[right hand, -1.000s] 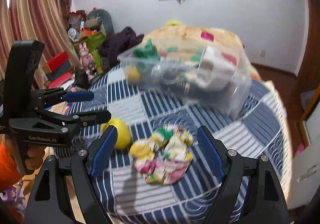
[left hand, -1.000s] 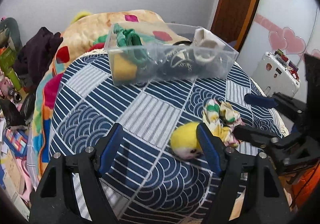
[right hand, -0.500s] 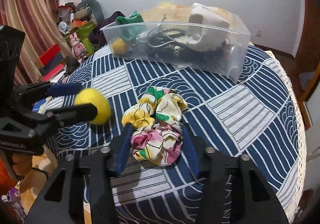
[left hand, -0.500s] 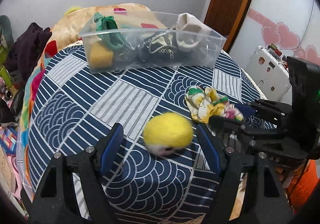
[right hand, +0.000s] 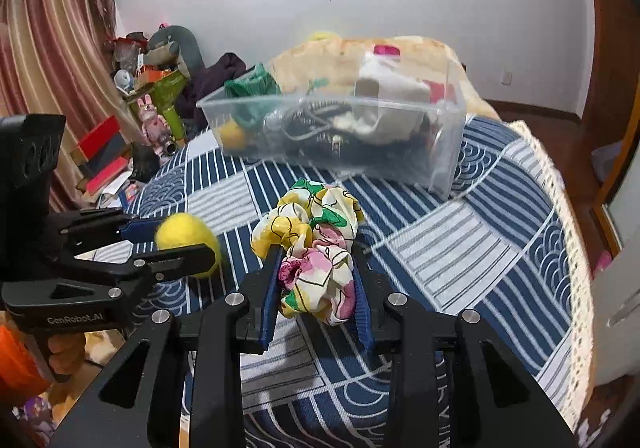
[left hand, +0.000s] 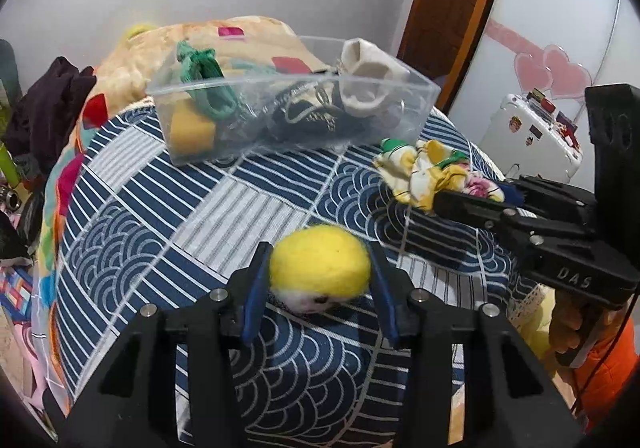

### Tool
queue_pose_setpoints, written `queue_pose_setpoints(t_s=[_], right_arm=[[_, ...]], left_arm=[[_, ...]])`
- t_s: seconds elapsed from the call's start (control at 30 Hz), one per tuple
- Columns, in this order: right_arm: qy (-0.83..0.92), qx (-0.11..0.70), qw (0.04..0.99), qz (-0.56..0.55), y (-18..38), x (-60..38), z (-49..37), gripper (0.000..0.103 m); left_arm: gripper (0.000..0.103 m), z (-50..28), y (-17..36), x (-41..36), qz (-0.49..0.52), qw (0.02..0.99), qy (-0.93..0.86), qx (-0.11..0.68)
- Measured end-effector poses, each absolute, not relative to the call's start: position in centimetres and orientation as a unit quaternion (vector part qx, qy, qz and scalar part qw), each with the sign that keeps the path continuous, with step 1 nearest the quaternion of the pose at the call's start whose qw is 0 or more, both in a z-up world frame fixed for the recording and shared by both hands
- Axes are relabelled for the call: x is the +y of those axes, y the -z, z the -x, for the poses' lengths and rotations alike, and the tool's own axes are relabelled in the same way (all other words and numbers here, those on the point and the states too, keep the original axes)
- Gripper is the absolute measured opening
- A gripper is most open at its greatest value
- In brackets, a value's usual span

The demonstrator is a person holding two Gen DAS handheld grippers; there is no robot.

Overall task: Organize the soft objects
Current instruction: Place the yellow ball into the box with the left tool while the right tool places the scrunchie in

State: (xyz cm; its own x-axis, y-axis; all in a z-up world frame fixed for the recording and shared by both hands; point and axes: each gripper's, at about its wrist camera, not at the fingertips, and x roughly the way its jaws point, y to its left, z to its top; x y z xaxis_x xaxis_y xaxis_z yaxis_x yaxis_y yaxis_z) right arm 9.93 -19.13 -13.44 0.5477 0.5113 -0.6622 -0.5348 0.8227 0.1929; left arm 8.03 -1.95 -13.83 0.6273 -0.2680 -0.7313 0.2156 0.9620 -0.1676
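My left gripper [left hand: 318, 278] is shut on a fuzzy yellow ball [left hand: 319, 267] with a white underside, at the near edge of the patterned table; it also shows in the right wrist view [right hand: 184, 238]. My right gripper [right hand: 316, 280] is shut on a floral fabric scrunchie [right hand: 316, 240], also seen in the left wrist view [left hand: 424, 171]. A clear plastic bin [left hand: 280, 115] [right hand: 340, 135] stands at the table's far side, holding green, yellow, black and cream soft items.
The round table wears a navy and white patterned cloth [left hand: 168, 215] with a lace edge [right hand: 568, 248]. A patterned blanket [left hand: 240, 35] lies behind the bin. Clutter and toys [right hand: 152, 115] stand left; a white suitcase [left hand: 532, 135] stands right.
Both grippers moved in and closed: the left one around the yellow ball, the right one around the scrunchie. Both were open a second ago.
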Motion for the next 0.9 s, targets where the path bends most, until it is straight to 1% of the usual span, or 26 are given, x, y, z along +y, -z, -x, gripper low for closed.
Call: queue_pose_setpoints(t_s=[0.6,0.73,0.9], right_arm=[[-0.304,0.268,0.914,0.002,7.0,-16.9,-13.0,0.029],[-0.300,0.259,0.918,-0.001,6.5,-16.1,-14.0,0.029],[-0.300,0.274,0.914,-0.007,7.3,-15.1,-16.0,0.029]], left_arm=[[0.046,-12.4,6.9,2.7,0.088,0.940,0.086,0.318],[0.046,-14.2,6.4,2.6,0.094,0.943,0.080,0.309],[0.046,-16.6,7.6,1.9,0.095,0.937,0.077,0.328]])
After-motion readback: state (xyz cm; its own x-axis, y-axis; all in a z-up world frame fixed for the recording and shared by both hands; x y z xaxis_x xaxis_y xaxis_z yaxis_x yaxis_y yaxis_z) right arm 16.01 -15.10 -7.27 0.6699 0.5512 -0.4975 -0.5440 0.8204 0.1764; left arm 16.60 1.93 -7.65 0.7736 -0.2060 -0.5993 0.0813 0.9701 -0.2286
